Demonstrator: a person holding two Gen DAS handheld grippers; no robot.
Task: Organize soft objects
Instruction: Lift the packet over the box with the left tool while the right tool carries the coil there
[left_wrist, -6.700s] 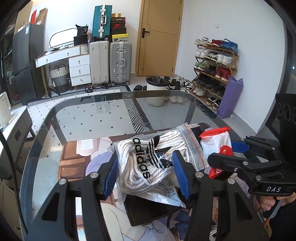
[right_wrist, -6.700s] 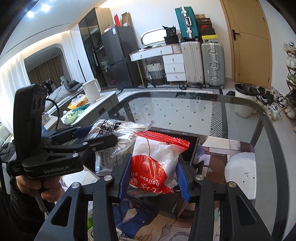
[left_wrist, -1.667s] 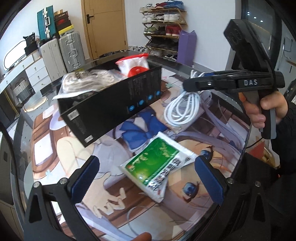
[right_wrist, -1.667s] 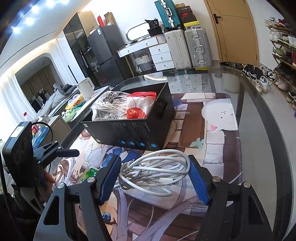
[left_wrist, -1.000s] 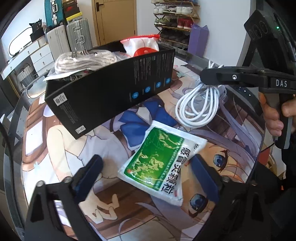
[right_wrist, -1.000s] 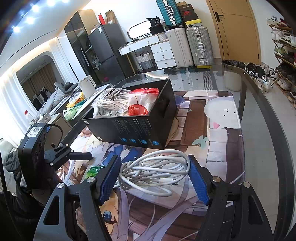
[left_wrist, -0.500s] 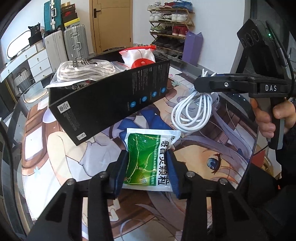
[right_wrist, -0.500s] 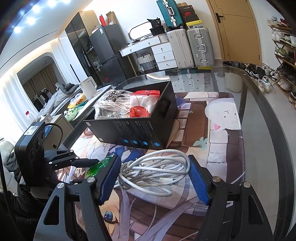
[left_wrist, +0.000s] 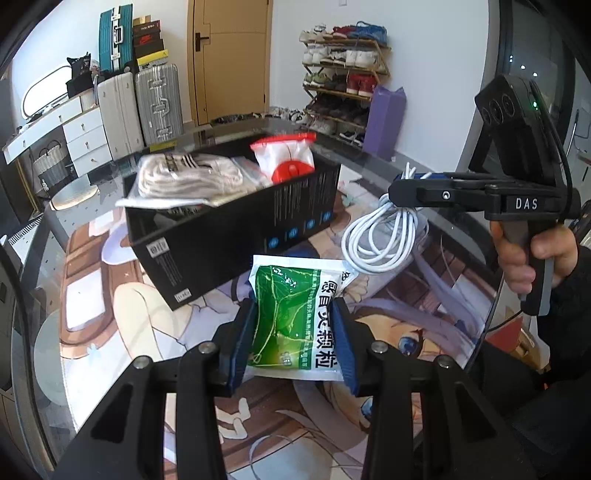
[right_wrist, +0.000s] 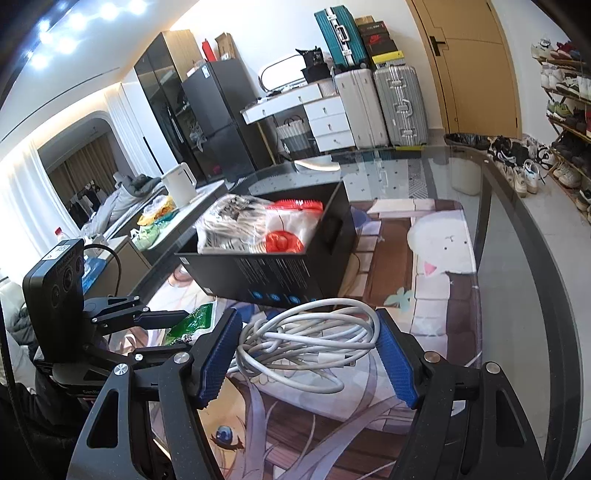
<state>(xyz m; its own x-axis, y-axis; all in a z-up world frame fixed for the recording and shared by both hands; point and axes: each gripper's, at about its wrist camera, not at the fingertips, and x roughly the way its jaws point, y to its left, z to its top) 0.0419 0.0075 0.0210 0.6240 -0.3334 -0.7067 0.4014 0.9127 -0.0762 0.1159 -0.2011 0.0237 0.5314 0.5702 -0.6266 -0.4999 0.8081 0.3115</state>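
A green-and-white soft packet (left_wrist: 291, 284) is pinched between the blue pads of my left gripper (left_wrist: 294, 309), which is shut on it and holds it just above the printed mat, in front of the black box (left_wrist: 236, 236). The box holds a bagged white bundle (left_wrist: 188, 177) and a red-and-white bag (left_wrist: 288, 158). My right gripper (right_wrist: 306, 321) has its pads against both sides of a coiled white cable (right_wrist: 306, 343), right of the box; the coil droops below it in the left wrist view. The packet (right_wrist: 192, 321) also shows in the right wrist view.
An anime-printed mat (left_wrist: 110, 317) covers a round glass table (right_wrist: 524, 258) whose edge curves close on the right. A person's hand (left_wrist: 532, 254) grips the right tool. Suitcases, a dresser, a door and a shoe rack stand beyond the table.
My left gripper closed on the green packet and lifted it off the mat towards the box. The right gripper stayed around the white cable, barely moving.
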